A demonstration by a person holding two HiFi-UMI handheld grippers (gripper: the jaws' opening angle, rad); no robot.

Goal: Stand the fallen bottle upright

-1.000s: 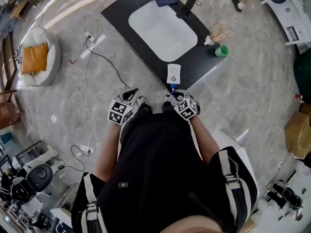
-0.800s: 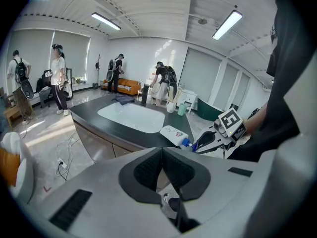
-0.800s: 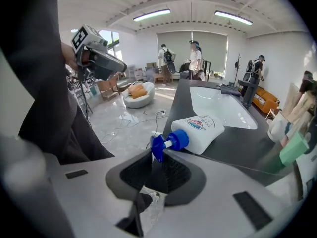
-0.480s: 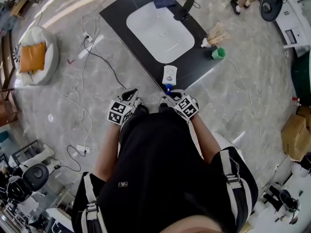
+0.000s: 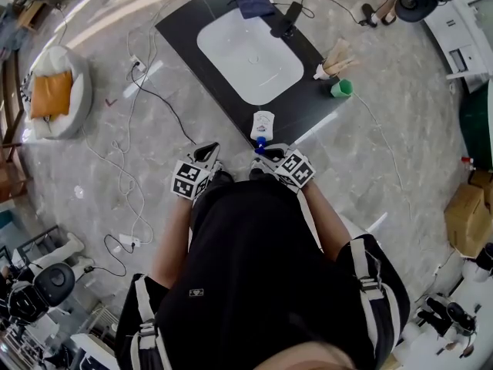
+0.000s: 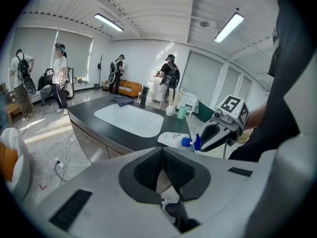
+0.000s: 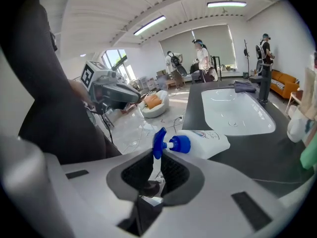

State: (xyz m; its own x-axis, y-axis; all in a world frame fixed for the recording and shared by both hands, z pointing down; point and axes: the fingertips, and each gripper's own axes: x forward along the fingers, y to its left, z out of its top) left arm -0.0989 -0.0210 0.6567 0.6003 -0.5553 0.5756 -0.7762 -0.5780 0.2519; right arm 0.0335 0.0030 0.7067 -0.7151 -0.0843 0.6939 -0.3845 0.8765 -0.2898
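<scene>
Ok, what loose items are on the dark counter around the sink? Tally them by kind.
Pump bottle: 1
Green cup: 1
Dark blue cloth: 1
Black device: 1
White holder with wooden sticks: 1
Total: 5

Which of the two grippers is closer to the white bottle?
The right gripper: its jaws, just closing, pinch the bottle's blue pump; the left gripper hangs shut, off to the bottle's side.
</scene>
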